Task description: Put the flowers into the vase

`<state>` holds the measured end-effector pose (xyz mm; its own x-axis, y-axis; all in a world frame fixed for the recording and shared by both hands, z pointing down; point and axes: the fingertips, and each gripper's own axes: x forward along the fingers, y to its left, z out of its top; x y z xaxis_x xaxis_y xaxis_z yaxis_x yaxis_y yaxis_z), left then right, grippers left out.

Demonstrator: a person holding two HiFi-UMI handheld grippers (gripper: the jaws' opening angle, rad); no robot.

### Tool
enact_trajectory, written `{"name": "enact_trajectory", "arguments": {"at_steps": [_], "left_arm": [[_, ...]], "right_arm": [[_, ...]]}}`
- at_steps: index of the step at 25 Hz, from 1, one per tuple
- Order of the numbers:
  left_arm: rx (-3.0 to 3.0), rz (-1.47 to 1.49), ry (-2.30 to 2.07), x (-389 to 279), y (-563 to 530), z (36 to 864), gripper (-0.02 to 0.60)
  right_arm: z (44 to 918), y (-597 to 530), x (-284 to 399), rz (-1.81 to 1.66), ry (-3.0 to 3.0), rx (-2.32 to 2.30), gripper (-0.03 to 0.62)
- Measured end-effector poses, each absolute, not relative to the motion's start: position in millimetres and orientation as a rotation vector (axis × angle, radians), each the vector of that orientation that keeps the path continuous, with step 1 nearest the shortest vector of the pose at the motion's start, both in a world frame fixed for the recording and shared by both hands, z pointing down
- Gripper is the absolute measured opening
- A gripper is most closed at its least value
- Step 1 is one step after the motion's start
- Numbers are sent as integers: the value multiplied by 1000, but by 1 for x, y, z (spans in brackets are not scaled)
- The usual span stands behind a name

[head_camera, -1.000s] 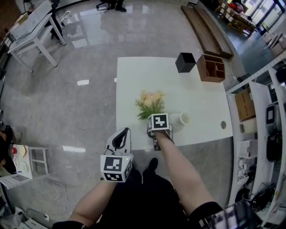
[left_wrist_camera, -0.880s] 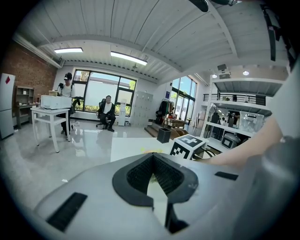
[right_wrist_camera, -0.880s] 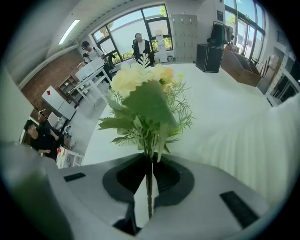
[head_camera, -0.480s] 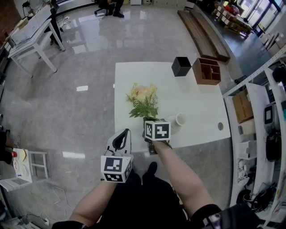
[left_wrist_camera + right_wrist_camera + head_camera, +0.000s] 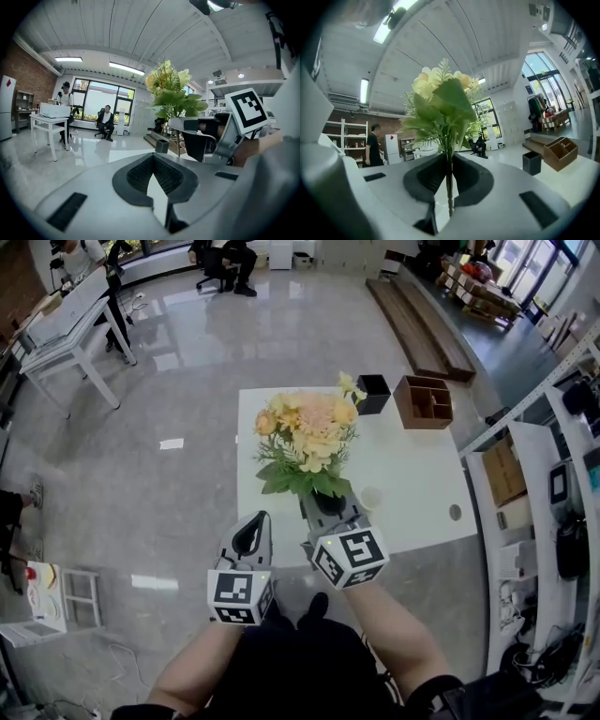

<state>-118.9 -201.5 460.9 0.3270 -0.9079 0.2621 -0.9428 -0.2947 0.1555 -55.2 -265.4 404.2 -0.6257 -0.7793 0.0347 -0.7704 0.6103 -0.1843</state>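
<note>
Right claw grips the flowers by the stem; left claw closed, empty. We centre the stem over the vase at 3 o'clock, then lower.

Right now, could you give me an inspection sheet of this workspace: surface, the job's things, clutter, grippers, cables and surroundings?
Surface: white table, mostly bare.
Job's things: flowers held upright above the table; white vase on the table, no flowers in it.
Clutter: black box and wooden organiser at the far edge.
Grippers: right gripper shut on the flowers' stem; left gripper shut, empty.
Cables: what looks like a tangle by the right shelving.
Surroundings: glossy floor, white desk, seated person, wooden bench.
</note>
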Motion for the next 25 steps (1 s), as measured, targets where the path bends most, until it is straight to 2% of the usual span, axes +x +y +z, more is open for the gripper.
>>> {"name": "enact_trajectory", "arguments": {"at_steps": [9,17,25], "left_arm": [[2381,154,-1640,-108,-206,439,3],[2445,155,-1586,-62,-203,434,3],[2455,172,-1592,-45,-205,432,3]], "right_arm": [[364,-249,-50,-192,2723,-1303,38],[344,-246,60,-85,2598,-1480,38],[327,-266,81,-30,2534,-1460,38]]}}
